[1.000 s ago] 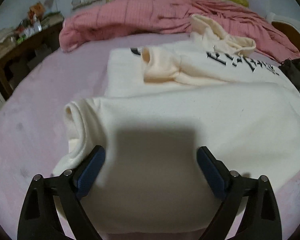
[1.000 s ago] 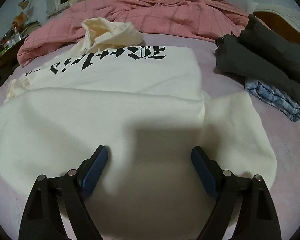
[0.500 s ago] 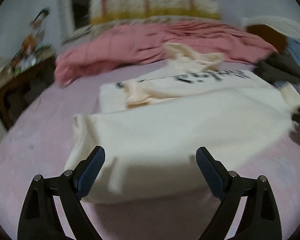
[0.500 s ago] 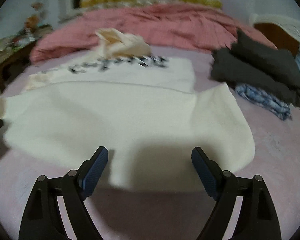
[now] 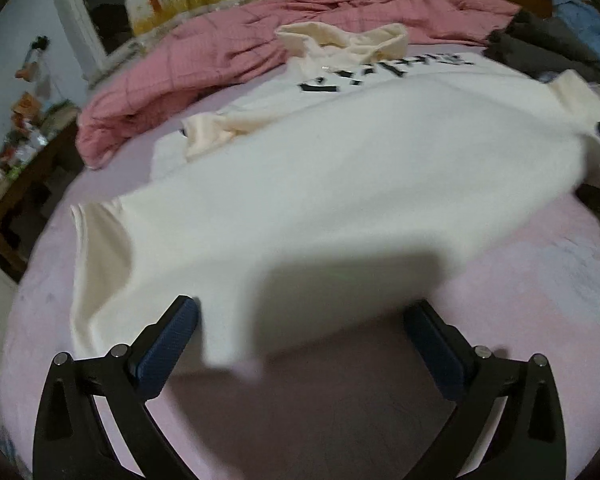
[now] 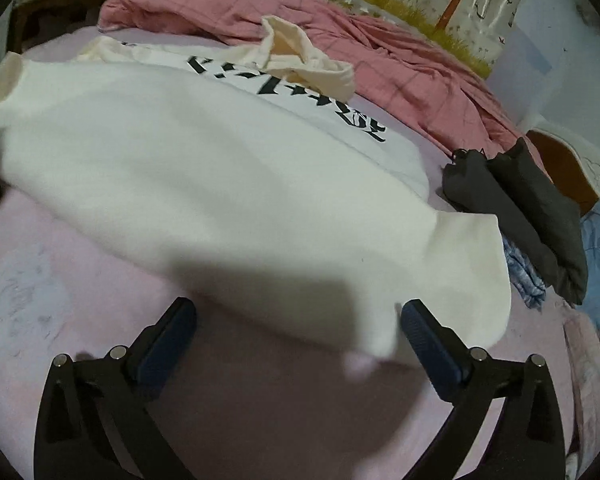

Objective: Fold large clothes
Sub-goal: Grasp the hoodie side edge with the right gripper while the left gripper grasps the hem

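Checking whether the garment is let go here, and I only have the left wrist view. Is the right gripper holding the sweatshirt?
Observer: No. The right gripper stands open, its jaws having just opened wider; the cream sweatshirt lies ahead of it, unpinched.
Operator: How does its right corner lie?
Observer: That corner lies spread on the pink bedsheet.
Operator: Anything beside it?
Observer: A blue checked cloth pokes out under dark folded clothes.

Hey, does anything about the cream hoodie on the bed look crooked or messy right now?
Yes. The cream hoodie is only half tidy: its hood lies crumpled against the pink quilt, and one cuff sticks out past the folded body toward the dark clothes.
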Demonstrator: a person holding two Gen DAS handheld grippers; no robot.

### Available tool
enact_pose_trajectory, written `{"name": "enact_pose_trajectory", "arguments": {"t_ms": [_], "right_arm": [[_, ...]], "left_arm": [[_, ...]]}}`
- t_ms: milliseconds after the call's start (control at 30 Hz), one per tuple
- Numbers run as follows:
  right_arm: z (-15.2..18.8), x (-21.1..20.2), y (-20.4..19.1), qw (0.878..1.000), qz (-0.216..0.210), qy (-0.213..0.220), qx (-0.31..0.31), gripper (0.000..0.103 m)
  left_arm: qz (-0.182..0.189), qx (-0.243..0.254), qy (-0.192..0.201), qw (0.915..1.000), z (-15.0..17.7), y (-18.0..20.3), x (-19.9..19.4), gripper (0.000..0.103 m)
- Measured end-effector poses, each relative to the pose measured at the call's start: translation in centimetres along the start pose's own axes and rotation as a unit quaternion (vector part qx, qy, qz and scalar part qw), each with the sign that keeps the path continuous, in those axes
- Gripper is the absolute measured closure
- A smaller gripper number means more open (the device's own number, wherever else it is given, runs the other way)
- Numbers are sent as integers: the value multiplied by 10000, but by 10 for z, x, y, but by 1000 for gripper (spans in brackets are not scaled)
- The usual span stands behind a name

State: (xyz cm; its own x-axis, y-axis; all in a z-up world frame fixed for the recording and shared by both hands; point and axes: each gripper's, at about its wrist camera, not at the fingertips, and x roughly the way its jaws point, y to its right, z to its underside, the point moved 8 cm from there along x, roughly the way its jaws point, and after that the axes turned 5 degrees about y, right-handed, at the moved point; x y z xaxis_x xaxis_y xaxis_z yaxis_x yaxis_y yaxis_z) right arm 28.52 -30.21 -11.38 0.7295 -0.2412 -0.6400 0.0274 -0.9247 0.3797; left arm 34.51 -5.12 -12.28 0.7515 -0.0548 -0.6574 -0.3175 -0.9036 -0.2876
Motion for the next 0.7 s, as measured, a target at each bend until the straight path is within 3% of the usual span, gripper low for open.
{"name": "enact_pose_trajectory", "arguments": {"t_ms": [67,133,200,267,300,333,400,533,600,700], "right_arm": [[-4,7,4,10000,16,18,62,0],[-10,20,9,9999,-29,-21,169,2],[-15,29,13,9996,1,3,274,28],[-17,30,12,9996,3,63,269,70],[-18,26,12,9995,180,157,201,75],[-19,22,12,9991,330,241,150,83],[-25,0,12,9948,667,763,48,87],[-34,-58,13,9751,1196,1867,38,89],[-27,-79,9,9738,1152,1959,55,89],[-2,-101,-1,9844,630,1634,172,89]], "left_arm": [[-105,-77,27,9999,-7,-3,10,0],[121,-417,-13,9991,-12,-12,19,0],[188,-780,-12,9968,-13,-23,24,4],[241,-902,96,9956,-13,-26,20,35],[271,-867,198,9957,-13,-24,15,67],[202,-781,328,9962,-15,-22,8,79],[-63,-729,622,9954,-18,-22,-10,86],[-188,-993,1085,9889,-14,-35,-58,90],[-103,-1007,1067,9891,-1,-36,-81,90],[155,-1030,930,9902,28,-33,-110,90]]}}
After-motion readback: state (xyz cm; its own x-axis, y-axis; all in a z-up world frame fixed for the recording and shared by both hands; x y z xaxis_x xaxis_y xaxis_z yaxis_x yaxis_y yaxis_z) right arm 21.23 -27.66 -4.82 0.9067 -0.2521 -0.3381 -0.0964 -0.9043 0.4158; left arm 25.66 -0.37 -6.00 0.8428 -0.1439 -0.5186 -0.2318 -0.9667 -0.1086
